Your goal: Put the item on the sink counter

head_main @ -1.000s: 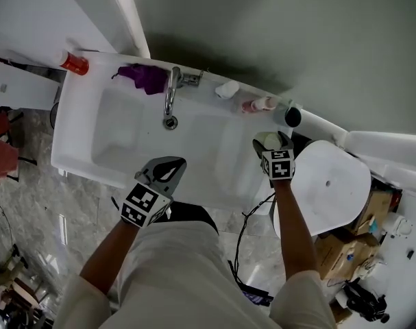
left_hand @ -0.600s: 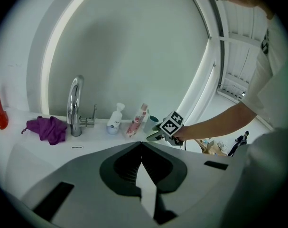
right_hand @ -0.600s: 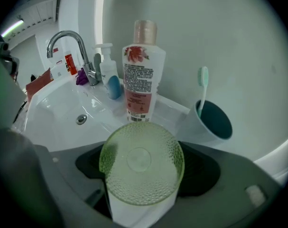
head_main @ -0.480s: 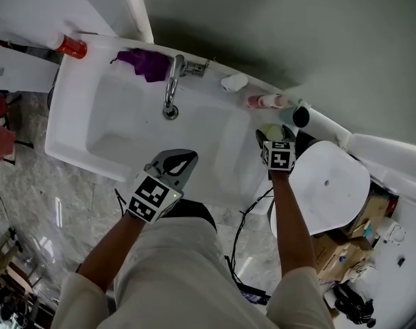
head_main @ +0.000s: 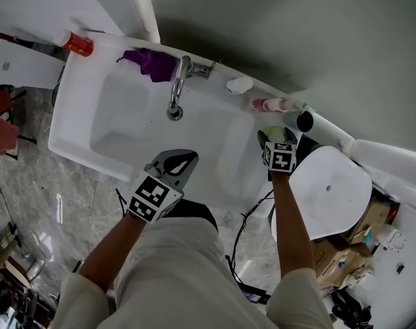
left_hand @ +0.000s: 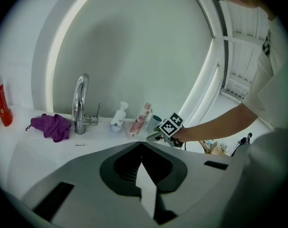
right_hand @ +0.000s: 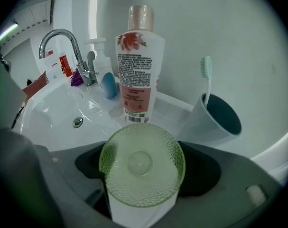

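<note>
One container, white with a dimpled green round end, is clamped between the fingers of the right gripper, which are closed on its sides. It is held above the counter at the sink's right end and is not yet set down.

- Straight ahead of the fingers: lotion bottle, upright.
- Ahead and right of the fingers: teal cup holding a toothbrush.
- Ahead and left of the fingers: pump bottle, tap and basin.

Left gripper: fingers shut together with nothing between them, over the basin's near edge.

Handling advice: lower onto the bare ledge short of the lotion bottle. Keep clear of the cup, seat the base flat, and part the fingers only then.
</note>
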The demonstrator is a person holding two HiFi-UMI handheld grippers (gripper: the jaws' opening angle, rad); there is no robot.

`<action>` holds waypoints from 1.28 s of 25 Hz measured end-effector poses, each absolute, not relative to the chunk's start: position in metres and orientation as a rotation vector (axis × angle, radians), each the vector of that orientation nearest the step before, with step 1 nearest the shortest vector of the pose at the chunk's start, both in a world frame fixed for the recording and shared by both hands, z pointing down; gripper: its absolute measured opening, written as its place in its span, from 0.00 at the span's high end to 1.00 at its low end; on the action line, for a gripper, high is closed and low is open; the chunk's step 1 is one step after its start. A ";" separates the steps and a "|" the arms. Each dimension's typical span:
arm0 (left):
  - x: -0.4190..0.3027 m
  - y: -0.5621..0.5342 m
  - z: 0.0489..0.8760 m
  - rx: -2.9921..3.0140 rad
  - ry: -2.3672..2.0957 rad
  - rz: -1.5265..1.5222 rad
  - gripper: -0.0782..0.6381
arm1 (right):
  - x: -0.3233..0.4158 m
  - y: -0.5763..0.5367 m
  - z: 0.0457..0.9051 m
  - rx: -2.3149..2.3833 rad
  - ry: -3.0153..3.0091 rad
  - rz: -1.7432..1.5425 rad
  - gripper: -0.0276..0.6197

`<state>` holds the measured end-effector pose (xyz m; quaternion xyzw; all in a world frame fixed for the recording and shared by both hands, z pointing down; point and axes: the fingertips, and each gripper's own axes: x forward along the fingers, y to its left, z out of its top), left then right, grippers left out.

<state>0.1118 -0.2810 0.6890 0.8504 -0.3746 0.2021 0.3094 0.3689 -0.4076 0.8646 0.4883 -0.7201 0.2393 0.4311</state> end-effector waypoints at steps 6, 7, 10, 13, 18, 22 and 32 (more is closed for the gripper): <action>0.112 -0.279 0.685 2.257 -0.992 0.545 0.88 | 0.367 -0.410 0.863 1.234 -1.842 0.629 0.28; 0.113 -0.278 0.683 2.260 -0.992 0.547 0.88 | 0.368 -0.410 0.861 1.245 -1.849 0.632 0.26; 0.113 -0.277 0.677 2.267 -1.000 0.554 0.88 | 0.371 -0.410 0.855 1.279 -1.870 0.649 0.24; 0.113 -0.276 0.673 2.274 -1.008 0.557 0.88 | 0.370 -0.407 0.849 1.283 -1.884 0.662 0.23; 0.121 -0.274 0.659 2.314 -1.014 0.547 0.88 | 0.372 -0.399 0.832 1.303 -1.910 0.656 0.23; 0.123 -0.265 0.644 2.333 -1.021 0.539 0.88 | 0.372 -0.393 0.803 1.354 -1.956 0.642 0.23; 0.098 -0.240 0.620 2.360 -1.047 0.492 0.88 | 0.335 -0.344 0.742 1.385 -2.070 0.606 0.26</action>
